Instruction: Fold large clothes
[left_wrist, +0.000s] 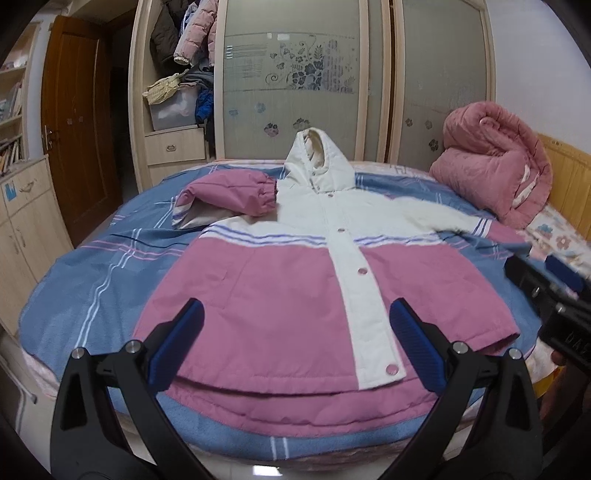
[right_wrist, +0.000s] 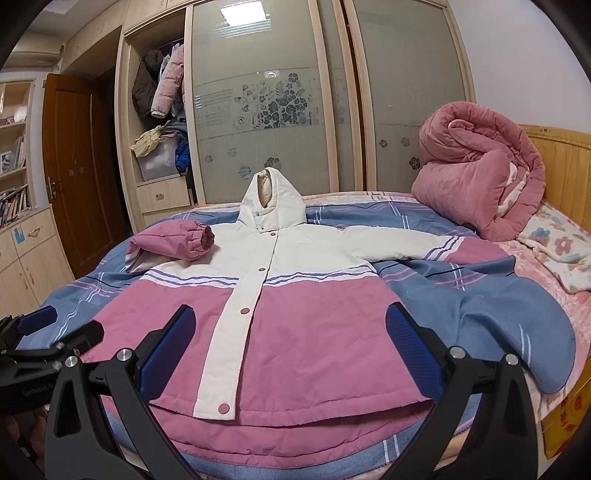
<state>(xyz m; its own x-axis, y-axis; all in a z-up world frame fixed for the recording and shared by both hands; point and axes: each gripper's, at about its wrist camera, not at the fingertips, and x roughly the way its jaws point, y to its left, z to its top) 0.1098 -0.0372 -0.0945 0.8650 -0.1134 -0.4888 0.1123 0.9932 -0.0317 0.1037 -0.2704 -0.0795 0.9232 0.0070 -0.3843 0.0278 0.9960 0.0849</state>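
the jacket (left_wrist: 280, 280) lies flat on the bed (left_wrist: 92, 288), front up, straight ahead of both my jaws, its long axis running away from me, hem nearest, hood (left_wrist: 314, 158) farthest. my left gripper (left_wrist: 295, 347) hangs wide and empty over the hem; my right gripper (right_wrist: 291, 350) too. one sleeve (right_wrist: 173, 240) is already folded in, ahead-left; the other sleeve (right_wrist: 413, 243) stretches ahead-right, nearer my right jaws, so i judge that hand should take it.
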